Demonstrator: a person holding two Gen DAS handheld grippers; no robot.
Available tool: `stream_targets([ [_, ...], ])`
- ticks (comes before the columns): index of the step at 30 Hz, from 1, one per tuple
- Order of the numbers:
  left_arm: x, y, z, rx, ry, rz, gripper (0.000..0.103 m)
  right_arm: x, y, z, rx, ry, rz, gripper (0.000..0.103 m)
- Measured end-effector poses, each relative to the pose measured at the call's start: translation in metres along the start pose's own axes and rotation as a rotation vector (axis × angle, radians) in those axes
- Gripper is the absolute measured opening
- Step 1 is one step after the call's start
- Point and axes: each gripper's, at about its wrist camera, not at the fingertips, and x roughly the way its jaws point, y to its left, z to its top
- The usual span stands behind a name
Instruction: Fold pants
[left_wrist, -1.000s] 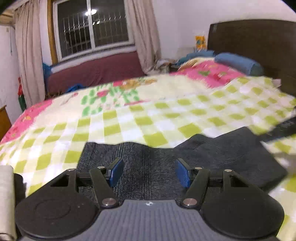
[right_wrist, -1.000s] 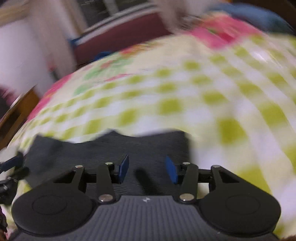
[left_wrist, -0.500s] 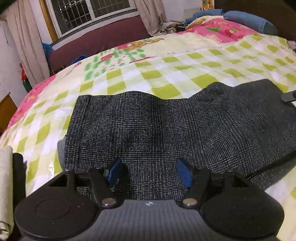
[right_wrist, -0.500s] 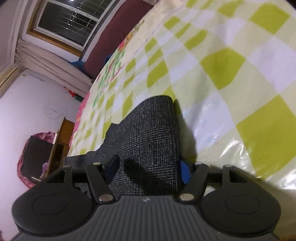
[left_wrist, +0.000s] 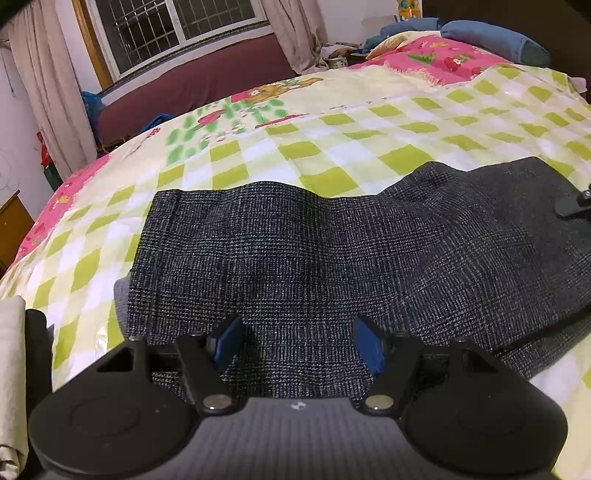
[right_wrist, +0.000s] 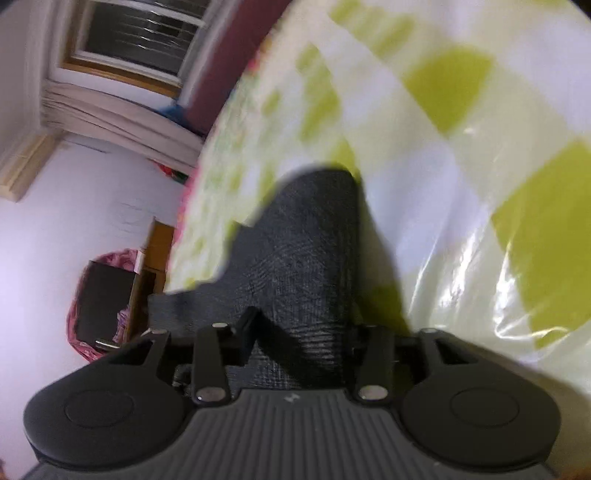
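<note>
Home bedroom | bed (left_wrist: 369, 147) spread with a green-and-white checked cover, pink floral quilt (left_wrist: 443, 61) and blue pillow (left_wrist: 491, 38) near a dark headboard | barred window (left_wrist: 173, 29) with beige curtains (left_wrist: 44, 92) | white walls

Coarse woven pants (left_wrist: 295, 258) lie on a glossy plastic-looking checked cover (left_wrist: 332, 147).

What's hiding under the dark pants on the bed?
Under the pants lies the green-checked sheet, which shows all around them. A gray layer peeks out at their left edge. Whatever else is beneath stays covered.
</note>
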Motion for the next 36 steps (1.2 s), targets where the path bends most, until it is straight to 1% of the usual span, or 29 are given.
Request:
stream_targets([
  [1,0.000,0.000,0.000,0.002,-0.001,0.001,0.080,0.002,0.002,0.001,0.011,-0.002,-0.007,0.038],
  [2,0.000,0.000,0.000,0.005,0.000,0.002,0.080,0.001,0.007,0.001,0.009,-0.009,-0.025,0.032],
  [3,0.000,-0.001,0.001,0.006,0.003,0.004,0.080,-0.003,0.011,0.000,0.009,-0.020,-0.010,0.016],
  [4,0.000,-0.002,0.002,0.007,0.008,0.008,0.080,-0.010,0.015,-0.003,0.010,-0.037,0.016,0.012],
  [5,0.000,-0.004,0.003,0.009,0.012,0.009,0.080,-0.019,0.021,-0.007,-0.011,-0.056,0.018,0.011],
  [7,-0.001,-0.011,0.005,0.017,0.021,0.002,0.080,-0.030,0.032,-0.010,-0.073,-0.084,-0.007,0.010],
  [9,-0.003,-0.024,0.007,0.032,0.024,-0.014,0.079,-0.036,0.036,-0.006,-0.135,-0.097,-0.050,0.009],
  [10,-0.005,-0.030,0.008,0.034,0.024,-0.032,0.079,-0.042,0.035,-0.001,-0.158,-0.098,-0.093,0.009],
  [12,-0.011,-0.050,0.010,0.054,0.019,-0.102,0.080,-0.055,0.032,0.009,-0.194,-0.100,-0.187,0.009],
  [14,-0.015,-0.071,0.011,0.077,0.011,-0.163,0.080,-0.069,0.033,0.019,-0.272,-0.115,-0.299,0.009],
  [15,-0.016,-0.079,0.012,0.088,0.010,-0.180,0.080,-0.075,0.034,0.024,-0.289,-0.120,-0.345,0.009],
  [17,-0.019,-0.093,0.018,0.109,0.014,-0.195,0.079,-0.083,0.035,0.036,-0.300,-0.101,-0.389,0.010],
  [18,-0.022,-0.097,0.022,0.116,0.016,-0.208,0.079,-0.086,0.037,0.038,-0.317,-0.099,-0.421,0.013],
  [21,-0.034,-0.098,0.030,0.125,0.002,-0.256,0.078,-0.084,0.054,0.034,-0.447,-0.095,-0.543,0.018],
  [24,-0.050,-0.086,0.034,0.119,-0.079,-0.221,0.079,-0.084,0.071,0.029,-0.509,-0.123,-0.613,0.025],
  [26,-0.058,-0.070,0.034,0.066,-0.099,-0.203,0.079,-0.088,0.080,0.024,-0.540,-0.159,-0.664,0.033],
  [28,-0.059,-0.053,0.028,0.024,-0.097,-0.181,0.079,-0.095,0.084,0.022,-0.567,-0.176,-0.721,0.034],
  [30,-0.056,-0.040,0.018,0.000,-0.079,-0.146,0.079,-0.095,0.094,0.017,-0.592,-0.218,-0.774,0.034],
  [32,-0.051,-0.031,0.009,-0.043,-0.057,-0.123,0.079,-0.096,0.109,0.014,-0.671,-0.279,-0.833,0.033],
  [34,-0.045,-0.025,0.003,-0.093,-0.050,-0.131,0.079,-0.099,0.122,0.018,-0.717,-0.335,-0.906,0.039],
  [35,-0.042,-0.025,0.000,-0.108,-0.048,-0.136,0.078,-0.101,0.126,0.022,-0.713,-0.344,-0.917,0.039],
  [36,-0.040,-0.025,-0.001,-0.119,-0.043,-0.147,0.078,-0.104,0.132,0.023,-0.711,-0.345,-0.895,0.040],
])
